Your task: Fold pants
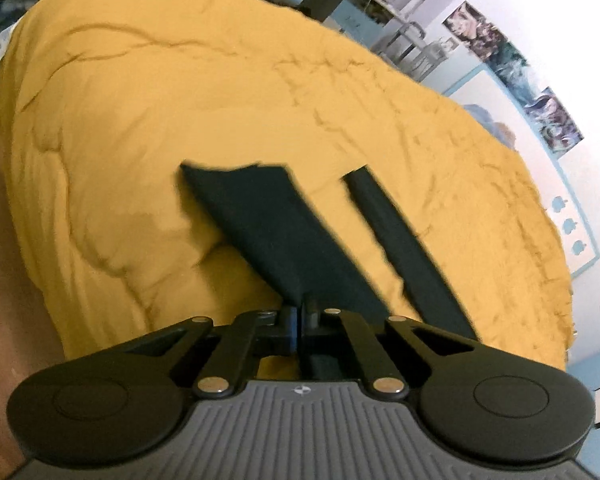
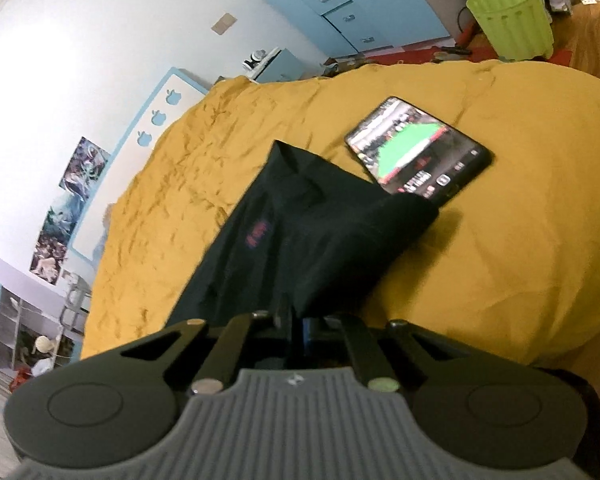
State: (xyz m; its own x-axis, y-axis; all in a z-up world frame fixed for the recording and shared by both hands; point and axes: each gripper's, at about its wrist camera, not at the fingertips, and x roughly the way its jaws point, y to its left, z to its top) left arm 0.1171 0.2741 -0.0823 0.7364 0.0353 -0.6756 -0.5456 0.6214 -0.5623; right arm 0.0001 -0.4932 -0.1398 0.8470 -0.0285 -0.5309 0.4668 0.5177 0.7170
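Black pants are held up over a yellow bed cover. My left gripper is shut on the pants' cloth, which rises in a wide flap away from the jaws; a second narrow black strip runs to its right. In the right wrist view my right gripper is shut on another part of the pants, which show small red lettering and a fold reaching toward a phone. The fingertips of both grippers are hidden by cloth.
A phone with a lit screen lies on the yellow cover, its near corner under the pants. A green bin stands on the floor beyond the bed. Blue drawers and a wall with posters border the bed.
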